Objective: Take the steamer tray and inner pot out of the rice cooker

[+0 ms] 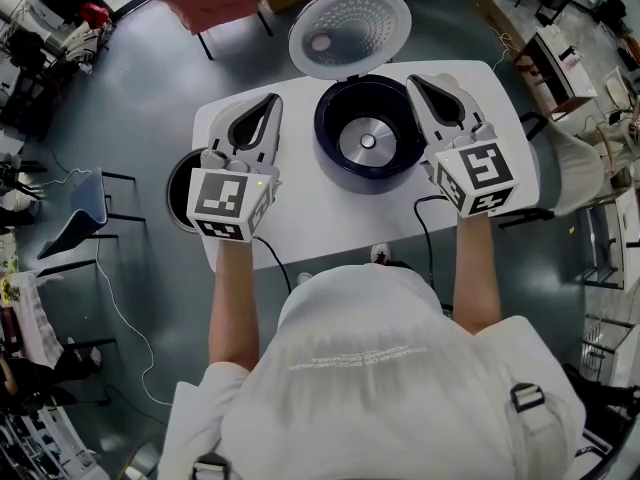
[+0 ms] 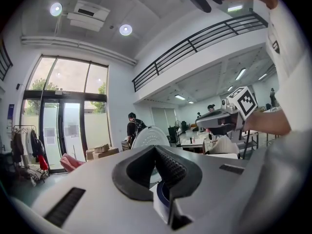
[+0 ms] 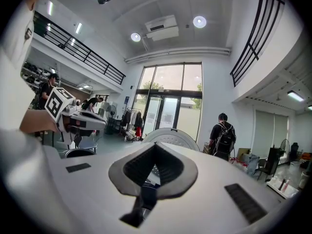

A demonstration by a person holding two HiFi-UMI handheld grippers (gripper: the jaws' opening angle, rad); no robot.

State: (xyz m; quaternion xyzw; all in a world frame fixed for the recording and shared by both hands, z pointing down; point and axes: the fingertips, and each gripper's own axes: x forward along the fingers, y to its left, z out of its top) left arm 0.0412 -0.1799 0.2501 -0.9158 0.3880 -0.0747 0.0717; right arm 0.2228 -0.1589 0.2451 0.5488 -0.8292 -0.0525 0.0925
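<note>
White short-sleeved shirt (image 1: 400, 368), faint pale print across it; black strap buckles (image 1: 527, 397) at shoulders. Left hand-held gripper (image 1: 272, 101), right hand-held gripper (image 1: 413, 81): both pale grey, black ribbed pads (image 2: 171, 168), cube (image 1: 232, 200) with black-and-white square markers, thin black cable (image 1: 424, 230) trailing behind.
</note>
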